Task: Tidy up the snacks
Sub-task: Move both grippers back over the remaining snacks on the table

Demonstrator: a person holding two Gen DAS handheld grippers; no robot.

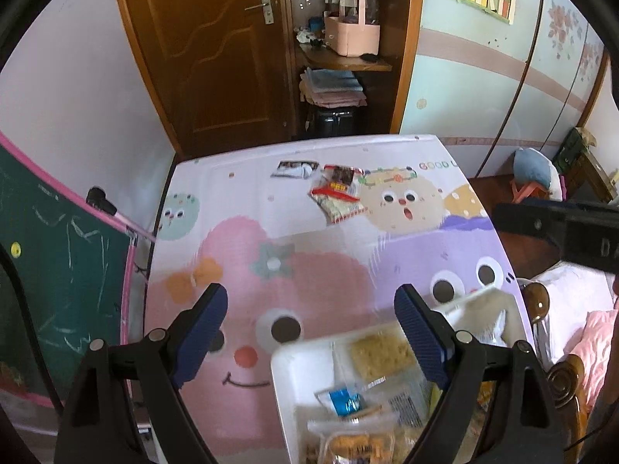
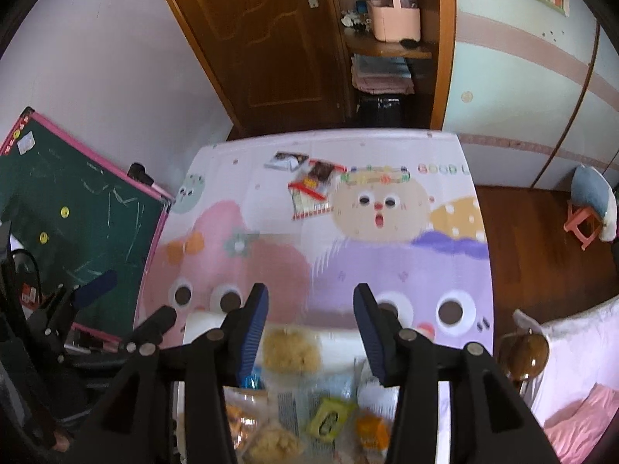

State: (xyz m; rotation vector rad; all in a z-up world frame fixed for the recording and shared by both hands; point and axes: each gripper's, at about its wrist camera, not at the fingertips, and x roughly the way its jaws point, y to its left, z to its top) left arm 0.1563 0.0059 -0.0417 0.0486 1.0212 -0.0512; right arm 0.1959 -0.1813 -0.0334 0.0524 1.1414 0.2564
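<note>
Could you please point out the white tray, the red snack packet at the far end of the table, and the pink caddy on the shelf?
White tray (image 1: 288,371): left wrist view, bare near-left rim.
Red snack packet (image 1: 337,193): left wrist view, red middle band.
Pink caddy (image 1: 352,36): left wrist view, front wall.

The left claw pointed steeply downward, its blue-padded fingers spread wide with nothing between them. The right claw also tilted steeply down, its jaws about half apart and gripping nothing; its pads were bare. In the right wrist view, the left claw showed at the far left, side-on. In the left wrist view, part of the right claw's black body crossed the right edge.
</note>
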